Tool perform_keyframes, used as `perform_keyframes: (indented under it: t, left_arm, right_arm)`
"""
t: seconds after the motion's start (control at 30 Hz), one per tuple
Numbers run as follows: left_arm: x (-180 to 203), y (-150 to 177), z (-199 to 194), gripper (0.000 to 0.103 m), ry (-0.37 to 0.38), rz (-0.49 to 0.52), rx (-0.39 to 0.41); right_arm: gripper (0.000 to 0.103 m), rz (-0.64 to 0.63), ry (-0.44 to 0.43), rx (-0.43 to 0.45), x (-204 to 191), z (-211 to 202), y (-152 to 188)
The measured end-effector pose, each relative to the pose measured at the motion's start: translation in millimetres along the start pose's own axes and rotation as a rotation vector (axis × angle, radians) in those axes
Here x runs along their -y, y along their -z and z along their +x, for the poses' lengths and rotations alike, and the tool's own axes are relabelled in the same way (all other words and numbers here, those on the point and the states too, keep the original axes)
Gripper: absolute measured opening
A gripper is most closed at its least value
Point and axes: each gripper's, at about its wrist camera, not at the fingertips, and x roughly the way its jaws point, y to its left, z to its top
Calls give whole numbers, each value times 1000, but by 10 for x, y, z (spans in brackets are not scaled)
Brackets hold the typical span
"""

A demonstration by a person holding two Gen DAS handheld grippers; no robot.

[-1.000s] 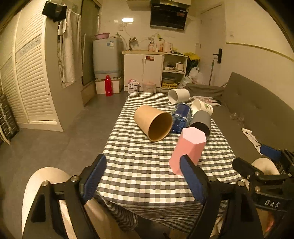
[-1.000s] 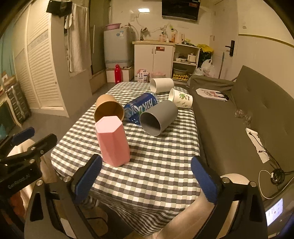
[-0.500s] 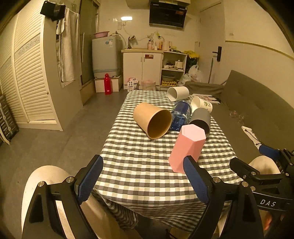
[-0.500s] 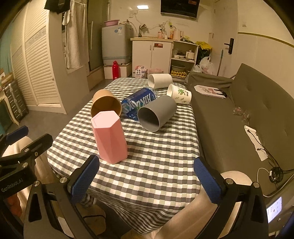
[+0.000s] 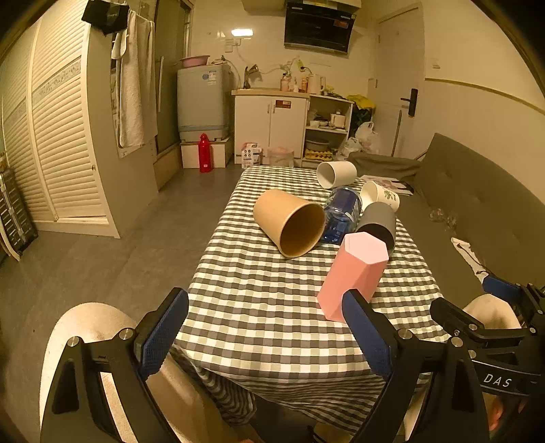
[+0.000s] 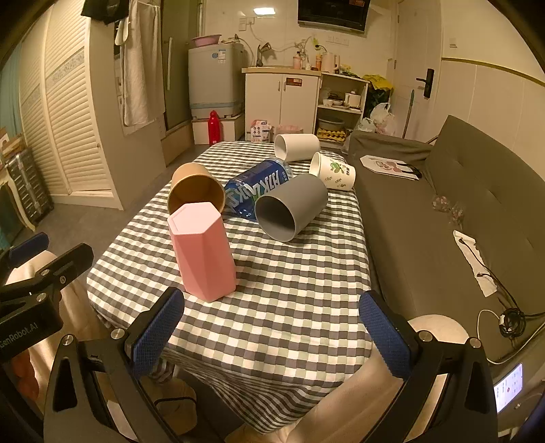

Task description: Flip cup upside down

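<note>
Right wrist view: pink hexagonal cup [image 6: 201, 251] stands inverted, closed base up, on checked tablecloth [image 6: 289, 306]; both grippers' jaws spread, empty.

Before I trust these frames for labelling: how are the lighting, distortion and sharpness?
Left wrist view: warm dim light, ceiling lamp blown out, strong fisheye bending, dark corners, pink cup sharp. Right wrist view: same amber cast, table sharp.

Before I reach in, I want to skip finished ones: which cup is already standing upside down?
The pink hexagonal cup, nearest the grippers: it stands with its closed base up, while the brown, grey, white and floral cups lie on their sides.
</note>
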Motion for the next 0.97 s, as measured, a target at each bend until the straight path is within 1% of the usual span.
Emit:
perform_keyframes:
  t: [0.67,0.97]
  left_arm:
    - [-8,3,4,94,1,0,0]
    - [12,-3,-29,94,8,1,19]
  right_arm:
    - [103,-1,2,-7,8,21,11]
    - [103,-7,8,-12,-7,30,25]
